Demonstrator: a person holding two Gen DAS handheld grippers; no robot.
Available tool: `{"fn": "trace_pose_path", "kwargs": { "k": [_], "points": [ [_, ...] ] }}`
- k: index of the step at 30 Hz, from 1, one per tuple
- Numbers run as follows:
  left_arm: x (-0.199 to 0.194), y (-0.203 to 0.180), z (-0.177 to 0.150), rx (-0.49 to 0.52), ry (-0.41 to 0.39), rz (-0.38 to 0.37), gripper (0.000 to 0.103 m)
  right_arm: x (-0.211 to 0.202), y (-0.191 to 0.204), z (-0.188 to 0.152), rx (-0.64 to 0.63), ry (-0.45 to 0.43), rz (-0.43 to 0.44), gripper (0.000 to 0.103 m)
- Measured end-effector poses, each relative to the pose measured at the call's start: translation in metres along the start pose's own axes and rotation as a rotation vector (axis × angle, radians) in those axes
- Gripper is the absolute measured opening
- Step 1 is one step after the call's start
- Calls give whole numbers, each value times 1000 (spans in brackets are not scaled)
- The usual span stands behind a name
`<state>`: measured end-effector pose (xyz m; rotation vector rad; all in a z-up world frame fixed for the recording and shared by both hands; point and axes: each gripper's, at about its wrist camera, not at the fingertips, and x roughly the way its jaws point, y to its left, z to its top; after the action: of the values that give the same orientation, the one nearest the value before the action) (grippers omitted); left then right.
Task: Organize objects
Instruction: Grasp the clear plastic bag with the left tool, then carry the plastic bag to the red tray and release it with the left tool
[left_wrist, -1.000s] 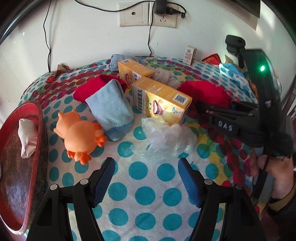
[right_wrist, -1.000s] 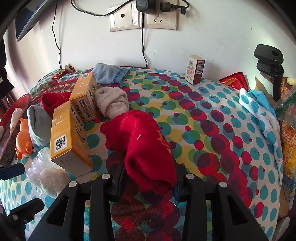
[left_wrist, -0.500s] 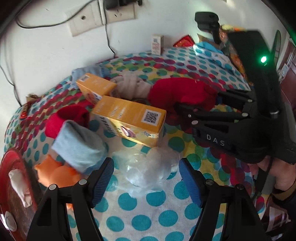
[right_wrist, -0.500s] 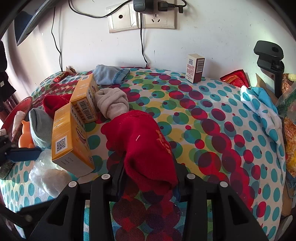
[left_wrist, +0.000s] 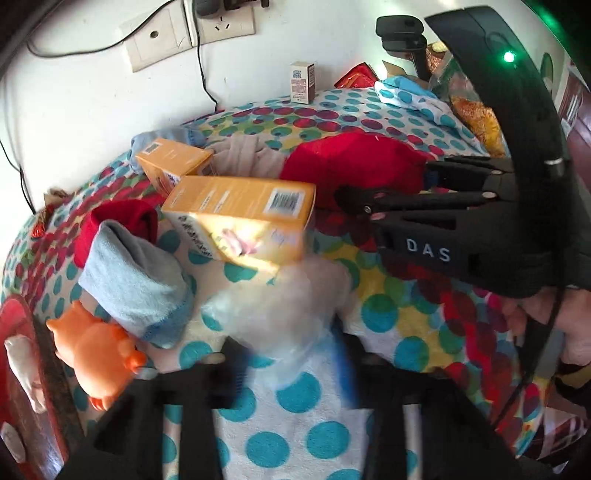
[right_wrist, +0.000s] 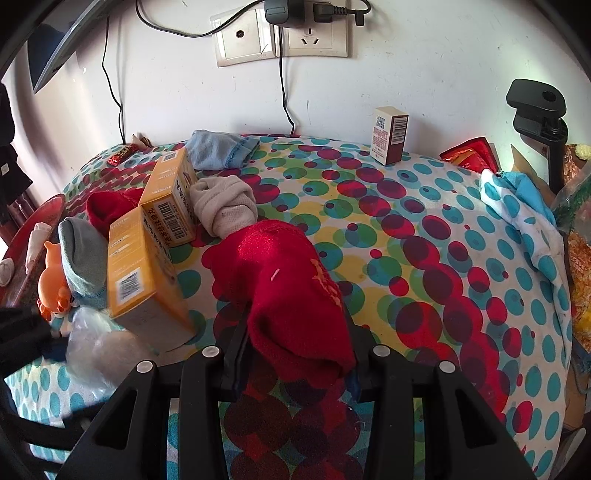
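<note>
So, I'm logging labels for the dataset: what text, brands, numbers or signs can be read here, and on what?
"DAS": white letters on the right gripper body.
Near orange box: barcode, print blurred.
Far orange box: barcode, QR code, characters unreadable.
Small carton by the wall: QR code, barcode, print too small.

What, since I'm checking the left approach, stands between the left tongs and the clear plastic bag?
Nothing visible: the plastic bag lies right between the fingers of the left tongs, with the yellow box just behind it. Blur hides whether they grip it.
</note>
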<state>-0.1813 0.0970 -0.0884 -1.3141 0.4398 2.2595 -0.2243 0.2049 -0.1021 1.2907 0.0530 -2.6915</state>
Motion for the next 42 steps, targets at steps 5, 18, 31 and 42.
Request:
{"fn": "trace_pose_path", "kwargs": {
  "k": [5, 18, 31, 42],
  "points": [
    [-6, 3, -8, -24, -7, -12, 32, 0, -1, 1, 0, 0, 1, 38],
    [-39, 16, -27, -106, -55, 55, 32, 0, 1, 2, -9, 0, -10, 37],
    [-75, 52, -56, -208, -79, 136, 32, -1, 2, 3, -16, 3, -18, 37],
    [-106, 115, -85, -356, -95, 225, 32, -1, 1, 5, -18, 4, -19, 37]
  ]
}}
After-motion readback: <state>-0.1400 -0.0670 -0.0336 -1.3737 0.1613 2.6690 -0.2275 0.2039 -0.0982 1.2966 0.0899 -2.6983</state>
